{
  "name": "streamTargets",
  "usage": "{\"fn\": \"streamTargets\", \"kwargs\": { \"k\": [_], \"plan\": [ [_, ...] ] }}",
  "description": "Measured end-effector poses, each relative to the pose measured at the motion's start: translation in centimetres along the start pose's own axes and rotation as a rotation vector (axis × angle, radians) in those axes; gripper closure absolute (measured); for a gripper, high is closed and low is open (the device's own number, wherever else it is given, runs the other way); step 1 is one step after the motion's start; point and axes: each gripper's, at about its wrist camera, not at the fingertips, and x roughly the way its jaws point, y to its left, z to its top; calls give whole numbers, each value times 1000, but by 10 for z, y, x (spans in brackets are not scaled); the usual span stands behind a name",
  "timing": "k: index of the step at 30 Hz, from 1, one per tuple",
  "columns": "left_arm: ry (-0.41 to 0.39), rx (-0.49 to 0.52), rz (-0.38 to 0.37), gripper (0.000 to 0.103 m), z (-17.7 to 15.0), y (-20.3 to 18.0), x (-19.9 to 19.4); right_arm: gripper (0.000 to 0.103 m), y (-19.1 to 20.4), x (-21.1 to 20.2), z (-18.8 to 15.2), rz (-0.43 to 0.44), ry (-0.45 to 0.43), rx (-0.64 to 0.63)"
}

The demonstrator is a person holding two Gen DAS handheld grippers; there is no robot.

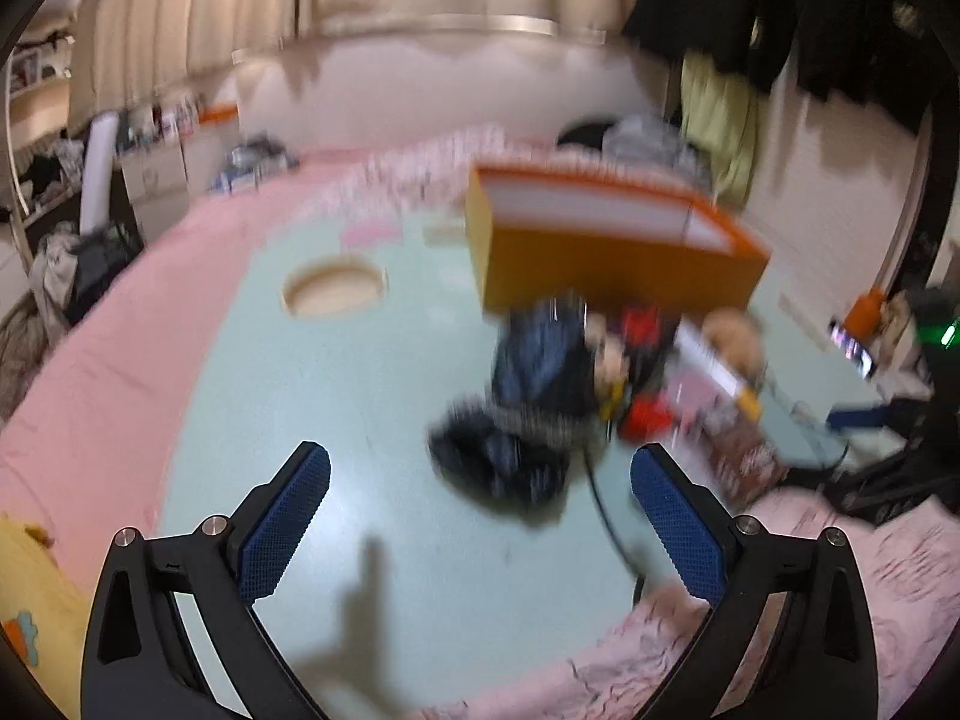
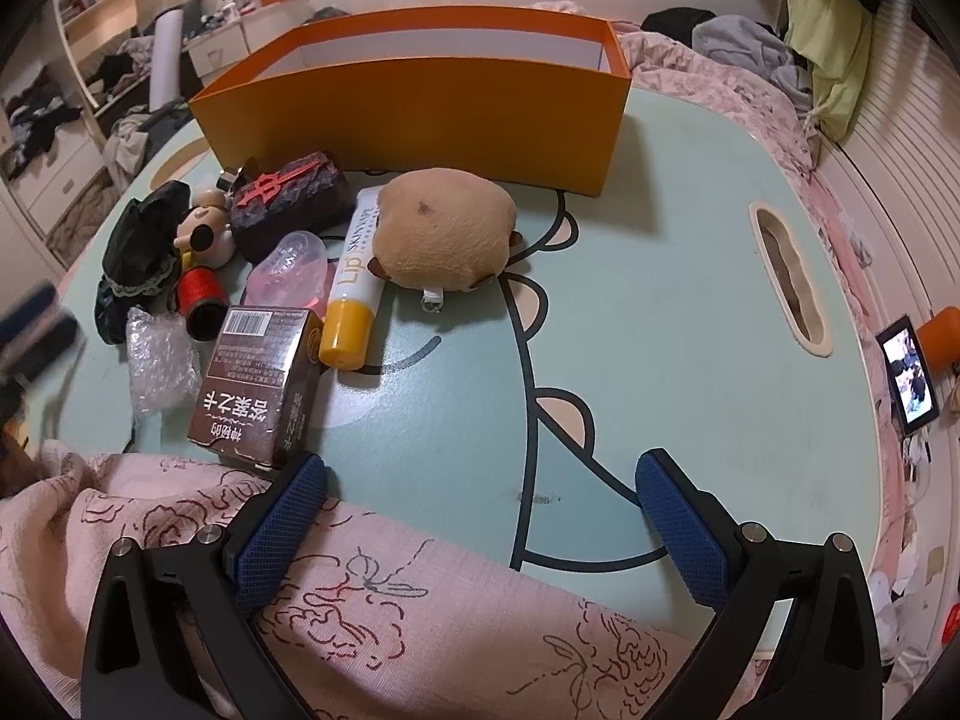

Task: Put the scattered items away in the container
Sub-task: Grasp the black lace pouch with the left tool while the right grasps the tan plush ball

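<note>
Two handheld grippers with black arms and blue textured pads hover over a low pale-green table (image 2: 690, 276) printed with a cartoon face, set among pink floral bedding (image 2: 420, 618). The right gripper (image 2: 480, 516) hangs above the table's near edge, its jaws spread wide and holding nothing. Just beyond its left pad a brown cardboard box printed with white characters and a barcode (image 2: 258, 384) lies at the near left edge, with a crumpled piece of clear bubble wrap (image 2: 159, 360) touching its left side. Behind these sit a red thread spool (image 2: 201, 300), a clear pink plastic piece (image 2: 294, 267) and a white lip-balm tube with a yellow cap (image 2: 354, 288). A tan plush toy (image 2: 444, 237) rests against the tube near the table's middle. Farther left lie a dark lace-trimmed fabric bundle (image 2: 138, 252), a small cartoon mouse figure (image 2: 207, 234) and a dark block with a red emblem (image 2: 291, 204). Along the far edge stands the open orange cardboard box with a white interior (image 2: 420, 102), nothing visible inside. The left gripper (image 1: 480, 522), in a motion-blurred view, is also spread wide and empty, above bare table short of the clutter.
</note>
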Motion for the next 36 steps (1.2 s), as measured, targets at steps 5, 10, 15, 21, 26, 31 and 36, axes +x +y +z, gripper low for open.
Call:
{"fn": "streamTargets", "kwargs": {
  "k": [5,10,15,21,26,31,36],
  "plan": [
    [-49,43,39,4,22,9,5,0,1,-1,3,-1,2,6],
    [3,39,-56,7,22,3,26,0,0,-1,4,-1,4,6],
    [41,59,-59,8,22,-10,46,0,-2,0,5,-2,5,6],
    [189,52,-34,52,16,-13,79,0,-4,1,6,5,3,11],
    [130,53,-1,60,9,-15,65,4,-15,-6,6,61,-27,69],
    [37,41,-17,60,8,-22,44,9,-26,-21,28,58,-140,141],
    [-22,83,4,60,9,-36,32,16,-20,-11,58,54,-184,154]
  ]
}}
